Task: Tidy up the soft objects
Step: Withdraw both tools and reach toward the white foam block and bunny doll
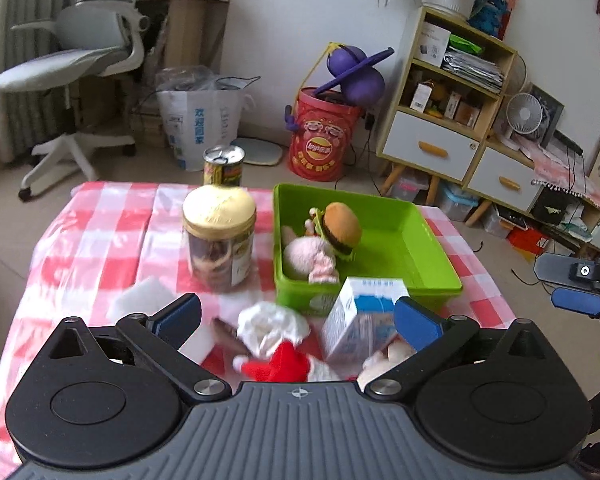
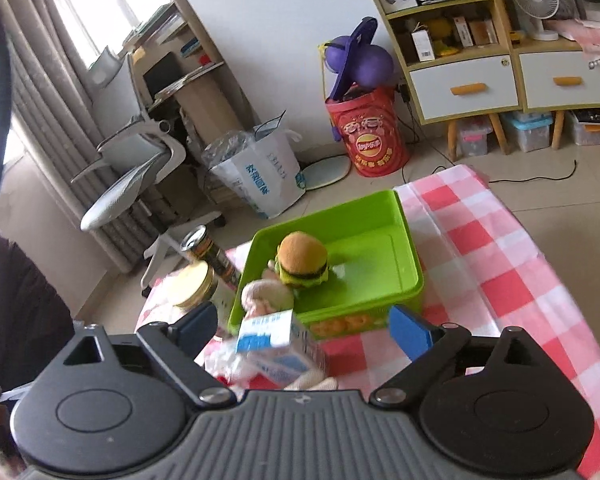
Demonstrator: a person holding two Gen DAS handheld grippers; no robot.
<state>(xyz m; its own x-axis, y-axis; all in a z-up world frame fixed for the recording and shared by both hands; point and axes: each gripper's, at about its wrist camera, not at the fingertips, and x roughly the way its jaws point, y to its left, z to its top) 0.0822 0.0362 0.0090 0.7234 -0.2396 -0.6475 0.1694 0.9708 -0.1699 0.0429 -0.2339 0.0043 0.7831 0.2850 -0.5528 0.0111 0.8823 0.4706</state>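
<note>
Between the two blue fingers of the left claw (image 1: 298, 318) lies a Santa toy (image 1: 274, 344) with a white beard and a red hat, down on the bench (image 1: 100, 240) with its red and white cloth. This claw is spread wide and grips nothing. Just beside its right finger stands a blue and white milk carton (image 1: 362, 316), with a pale plush toy (image 1: 384, 360) peeking out below it. Ahead of the claw sits a green bin (image 1: 404, 248), and inside it a burger toy (image 1: 340, 226) leans over a pink plush doll (image 1: 312, 256). Ahead and to the left stands a jar with a cream lid (image 1: 219, 236), and a tin can (image 1: 224, 166) is behind that.

The right claw (image 2: 304, 326) is spread wide too and grips nothing. The milk carton (image 2: 274, 344) lies tilted between its fingers, and the green bin (image 2: 414, 268) with the burger toy (image 2: 303, 260) sits just ahead of it.
</note>
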